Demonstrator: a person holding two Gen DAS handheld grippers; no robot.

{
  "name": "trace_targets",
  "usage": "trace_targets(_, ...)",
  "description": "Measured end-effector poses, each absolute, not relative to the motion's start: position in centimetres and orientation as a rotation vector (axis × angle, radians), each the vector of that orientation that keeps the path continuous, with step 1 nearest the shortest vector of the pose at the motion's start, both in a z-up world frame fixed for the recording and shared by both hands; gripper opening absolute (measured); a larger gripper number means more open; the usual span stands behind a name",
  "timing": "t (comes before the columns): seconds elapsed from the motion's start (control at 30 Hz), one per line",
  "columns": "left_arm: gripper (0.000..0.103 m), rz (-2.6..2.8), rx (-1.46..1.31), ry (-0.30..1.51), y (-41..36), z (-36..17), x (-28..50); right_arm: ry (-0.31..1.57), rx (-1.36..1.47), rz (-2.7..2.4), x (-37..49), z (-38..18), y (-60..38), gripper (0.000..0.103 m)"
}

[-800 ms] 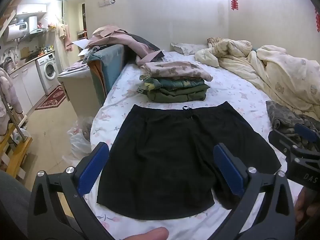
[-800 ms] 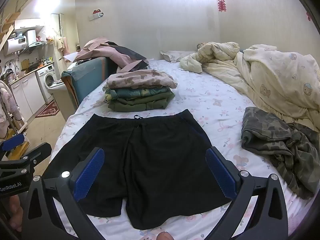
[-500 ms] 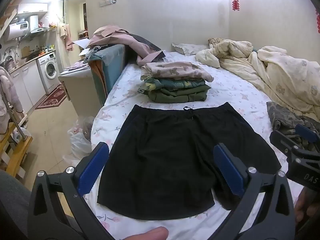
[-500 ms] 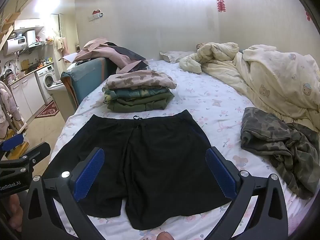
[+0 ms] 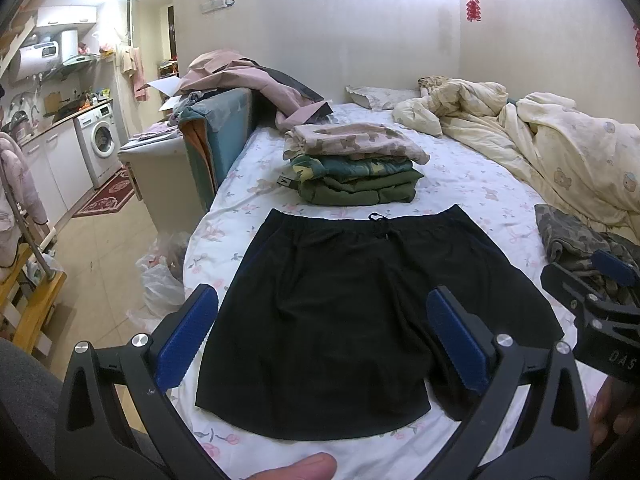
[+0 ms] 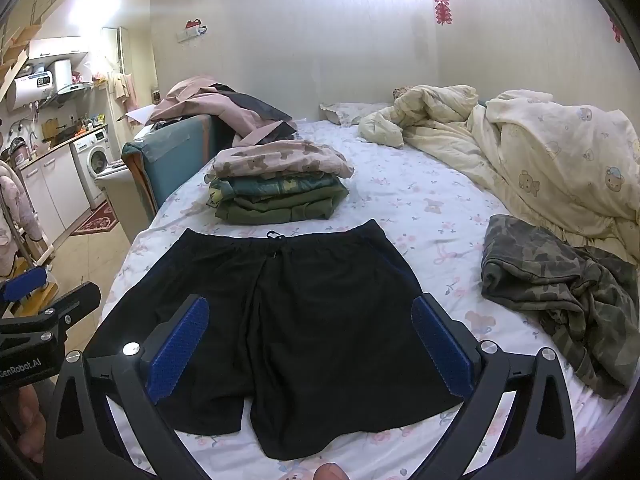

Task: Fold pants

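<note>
Black soft-fabric shorts [image 6: 288,320] flat at bed's [image 6: 432,200] near edge; limp, light: pinch hem corners. Both tongs [image 5: 320,344] [image 6: 310,344] wide, empty.

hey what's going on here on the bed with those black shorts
A person holds a claw in each hand over a pair of black shorts spread flat on the floral bed sheet, waistband away from them. The left claw and right claw are both open and hold nothing; no fold has been made. A stack of folded clothes sits beyond the waistband, and a crumpled camouflage garment lies to the right.
</note>
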State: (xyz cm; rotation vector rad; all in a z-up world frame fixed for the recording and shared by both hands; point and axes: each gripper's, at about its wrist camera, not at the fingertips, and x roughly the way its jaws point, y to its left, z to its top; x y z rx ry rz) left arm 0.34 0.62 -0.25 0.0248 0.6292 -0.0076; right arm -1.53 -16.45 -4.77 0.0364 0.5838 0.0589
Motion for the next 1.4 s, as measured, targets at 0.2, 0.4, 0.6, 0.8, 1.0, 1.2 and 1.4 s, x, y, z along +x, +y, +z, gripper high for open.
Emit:
trace_targets(0.2,0.103,-0.008,0.024,0.629,0.49,-0.22,0.29,0.583,0.035,0.060,-1.52,-4.81,-16.41,0.103)
trace_targets(0.4,0.103,-0.006,0.025,0.629,0.47,-0.20,0.27,0.584,0.036,0.059,-1.52,-4.79,-16.42,0.103)
trace_targets(0.6,0.103,-0.008,0.024,0.629,0.50,-0.21,0.29,0.583,0.035,0.058,-1.51,-4.77,-16.42,0.103)
trace_targets(0.8,0.103,-0.007,0.024,0.629,0.49,-0.21,0.28,0.583,0.036,0.059,-1.49,-4.73,-16.46,0.103)
trace_targets(1.0,0.103,-0.008,0.025,0.628,0.67,0.16,0.11,0.583,0.036,0.059,-1.51,-4.68,-16.46,0.103)
trace_targets(1.2,0.103,-0.004,0.023,0.625,0.66,0.17,0.07,0.584,0.036,0.059,-1.55,-4.64,-16.44,0.103)
trace_targets(1.4,0.103,0.004,0.020,0.624,1.36,0.19,0.15,0.584,0.035,0.059,-1.53,-4.67,-16.46,0.103)
